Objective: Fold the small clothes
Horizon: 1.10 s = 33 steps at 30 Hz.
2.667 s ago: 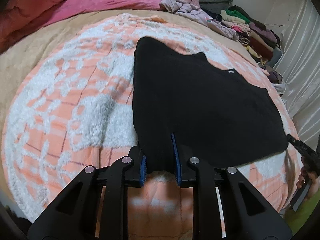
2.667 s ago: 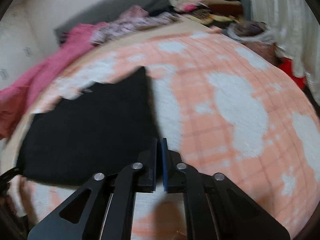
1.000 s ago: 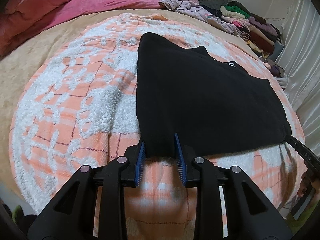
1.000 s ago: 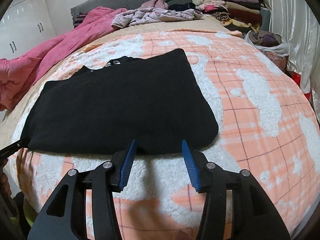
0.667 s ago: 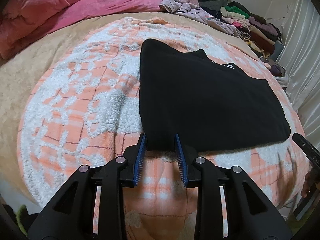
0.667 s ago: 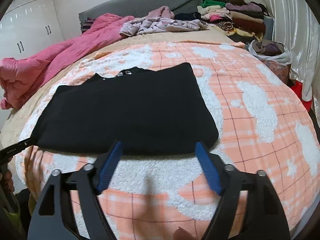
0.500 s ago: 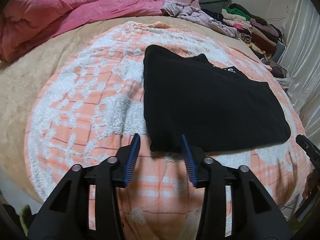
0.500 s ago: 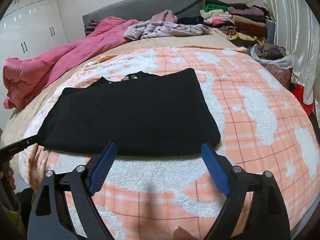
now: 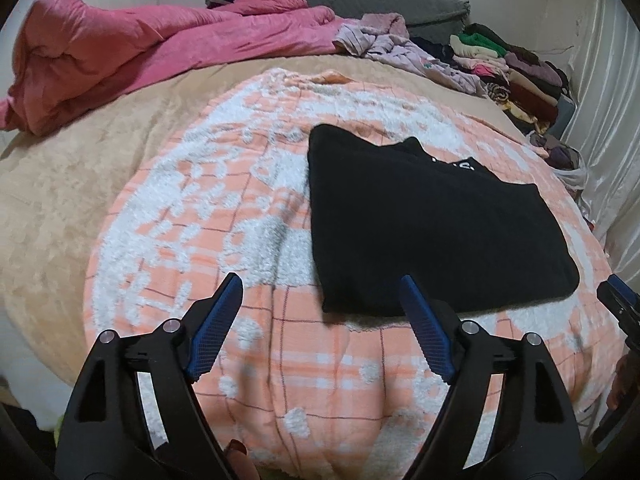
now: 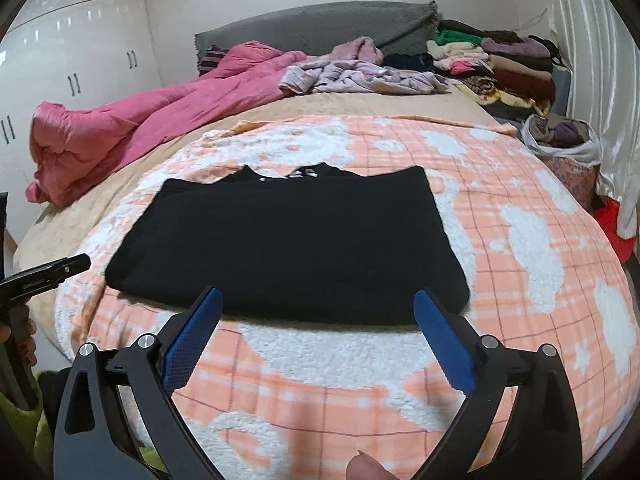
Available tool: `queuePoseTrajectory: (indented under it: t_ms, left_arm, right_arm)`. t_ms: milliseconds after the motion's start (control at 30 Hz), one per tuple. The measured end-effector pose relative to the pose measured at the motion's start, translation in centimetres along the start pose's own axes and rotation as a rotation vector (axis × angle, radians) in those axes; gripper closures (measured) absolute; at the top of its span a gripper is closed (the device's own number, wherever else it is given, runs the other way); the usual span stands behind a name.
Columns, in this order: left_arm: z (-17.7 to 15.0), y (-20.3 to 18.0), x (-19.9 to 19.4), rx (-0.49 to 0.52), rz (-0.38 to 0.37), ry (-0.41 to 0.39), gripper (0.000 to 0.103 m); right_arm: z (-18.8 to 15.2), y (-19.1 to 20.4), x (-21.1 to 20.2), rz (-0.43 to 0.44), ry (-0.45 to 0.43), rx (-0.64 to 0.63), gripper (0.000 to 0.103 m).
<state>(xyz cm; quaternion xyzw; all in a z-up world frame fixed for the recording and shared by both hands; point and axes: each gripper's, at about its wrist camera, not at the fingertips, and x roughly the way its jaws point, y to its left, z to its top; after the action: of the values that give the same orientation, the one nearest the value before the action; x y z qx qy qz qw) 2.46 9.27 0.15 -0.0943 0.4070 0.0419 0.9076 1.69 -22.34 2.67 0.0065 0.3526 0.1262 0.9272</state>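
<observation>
Nearest in the left wrist view, the left gripper [image 9: 320, 296] hangs above the near edge of the bed with its blue-padded fingers [image 9: 218, 320] spread wide and nothing between them; its right pad overlaps the near left corner of the black garment [image 9: 424, 216] in the picture, though contact cannot be judged. In the right wrist view the right gripper [image 10: 318, 312] is likewise wide apart and empty, poised just short of the garment's near hem, with the garment [image 10: 292, 240] lying beyond it.

The black garment lies flat on the orange-and-white fleece blanket [image 10: 520, 248], already doubled into a broad rectangle, its neckline with white lettering at the far edge. It looks like a soft, fairly thick knit or fleece: light, limp, with no stiffness to hold a shape, so it should sag between two held points and drag on the fuzzy blanket rather than slide. The sensible holds seem to be the two near corners, or one short side's corners, pinching through all layers so the lower one is not left behind.

Farther off lie a tan sheet [image 9: 80, 168], a crumpled pink duvet [image 9: 132, 44], loose lilac clothes [image 10: 360, 72] and, far right, a stack of folded clothes [image 10: 500, 64]
</observation>
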Motion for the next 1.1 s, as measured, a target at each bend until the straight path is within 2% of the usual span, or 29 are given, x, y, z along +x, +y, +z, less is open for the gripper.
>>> queuePoseTrajectory:
  t_ms: [67,267,767,1100]
  left_arm:
    - [0.1,0.2,-0.3,-0.004,0.005,-0.006,0.018]
    - [0.4,0.6,-1.0,0.0,0.035,-0.035,0.01]
    - [1.2,2.9,0.0,-0.011,0.127,-0.054,0.01]
    - [2.7,5.5,1.3,-0.051,0.152,-0.047,0.01]
  right_arm:
    - [0.2,0.6,-0.2,0.009,-0.004,-0.013,0.006]
    - [0.8,2.4,-0.6,0.038,-0.032,-0.052,0.005]
    - [1.2,9.6,2.0,0.107,-0.024,-0.221,0.005]
    - [0.6,14.9,4.8,0.151,-0.001,-0.371,0.005]
